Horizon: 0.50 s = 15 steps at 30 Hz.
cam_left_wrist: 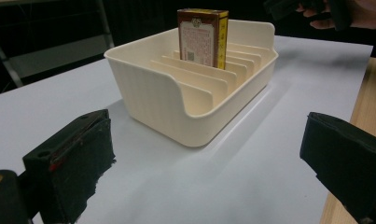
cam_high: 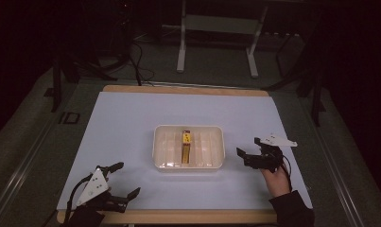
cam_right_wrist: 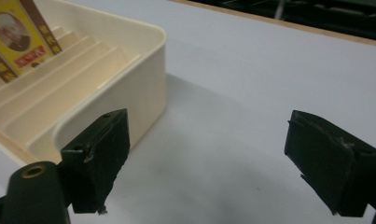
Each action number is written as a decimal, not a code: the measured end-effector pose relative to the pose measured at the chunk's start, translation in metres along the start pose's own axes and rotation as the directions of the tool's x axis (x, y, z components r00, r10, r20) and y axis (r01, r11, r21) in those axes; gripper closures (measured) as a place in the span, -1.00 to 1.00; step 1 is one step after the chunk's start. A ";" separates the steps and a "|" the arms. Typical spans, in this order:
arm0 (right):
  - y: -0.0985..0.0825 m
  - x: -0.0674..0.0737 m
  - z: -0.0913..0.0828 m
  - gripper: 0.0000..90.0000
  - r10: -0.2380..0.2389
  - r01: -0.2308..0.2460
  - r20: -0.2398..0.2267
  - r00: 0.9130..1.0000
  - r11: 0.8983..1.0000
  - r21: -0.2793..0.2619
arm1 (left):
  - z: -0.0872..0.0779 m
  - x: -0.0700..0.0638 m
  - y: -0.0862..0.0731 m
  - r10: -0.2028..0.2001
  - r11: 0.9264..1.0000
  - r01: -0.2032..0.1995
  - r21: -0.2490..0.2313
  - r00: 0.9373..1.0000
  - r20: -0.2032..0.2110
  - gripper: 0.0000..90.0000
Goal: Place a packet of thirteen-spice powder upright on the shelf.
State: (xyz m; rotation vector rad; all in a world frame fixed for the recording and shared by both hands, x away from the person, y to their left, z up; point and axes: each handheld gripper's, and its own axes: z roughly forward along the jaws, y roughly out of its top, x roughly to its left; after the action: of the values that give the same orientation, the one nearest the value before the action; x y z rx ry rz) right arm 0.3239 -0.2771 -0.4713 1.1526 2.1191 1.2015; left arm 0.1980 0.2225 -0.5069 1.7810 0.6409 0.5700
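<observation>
A cream slotted tray point(cam_high: 212, 161) sits mid-table on the white mat. A yellow and brown card box point(cam_high: 186, 141) stands upright in one of its middle slots. My left gripper point(cam_high: 127, 178) rests near the front left edge, open, nothing between its jaws. In the left gripper view point(cam_left_wrist: 206, 163) the tray point(cam_left_wrist: 176, 107) and box point(cam_left_wrist: 202, 37) lie straight ahead. To the tray's right my right gripper point(cam_high: 248, 145) is open and empty. The right gripper view point(cam_right_wrist: 213, 154) has the tray's corner point(cam_right_wrist: 139, 93) and the box point(cam_right_wrist: 17, 37) at left, apart from the jaws.
The white mat point(cam_high: 131, 123) covers a wooden table whose front edge point(cam_high: 178, 216) runs close behind both grippers. A metal stand's legs point(cam_high: 181, 52) and cables lie on the floor beyond the far edge. The person's right hand point(cam_left_wrist: 358, 11) appears past the tray.
</observation>
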 end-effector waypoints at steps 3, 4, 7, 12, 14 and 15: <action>-0.004 -0.001 -0.001 -0.69 0.004 -0.004 0.002 1.000 1.000 0.002 | 0.000 0.001 0.000 0.000 1.000 0.000 0.000 1.000 -0.002 -0.94; -0.007 -0.003 -0.003 -0.69 0.013 -0.013 0.009 1.000 1.000 -0.002 | 0.000 0.001 0.000 -0.002 1.000 0.002 -0.002 1.000 -0.001 -0.94; -0.012 -0.007 -0.006 -0.69 0.022 -0.022 0.025 0.999 1.000 -0.007 | 0.000 0.001 0.000 -0.003 1.000 0.003 -0.001 1.000 0.000 -0.94; -0.019 -0.012 -0.008 -0.69 0.042 -0.041 0.036 0.998 0.999 -0.011 | 0.000 0.001 0.000 -0.006 1.000 0.006 -0.005 1.000 0.000 -0.94; -0.022 -0.014 -0.009 -0.69 0.052 -0.051 0.038 0.998 0.999 -0.018 | 0.001 0.001 0.001 -0.008 1.000 0.008 -0.003 1.000 -0.001 -0.94; -0.022 -0.014 -0.009 -0.69 0.052 -0.051 0.037 0.998 0.999 -0.014 | 0.001 0.001 0.001 -0.006 1.000 0.006 -0.003 1.000 0.000 -0.94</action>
State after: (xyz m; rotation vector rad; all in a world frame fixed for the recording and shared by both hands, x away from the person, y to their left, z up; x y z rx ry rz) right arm 0.3159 -0.2990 -0.4859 1.2214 2.0633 1.2051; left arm 0.1999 0.2226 -0.5066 1.7753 0.6449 0.5660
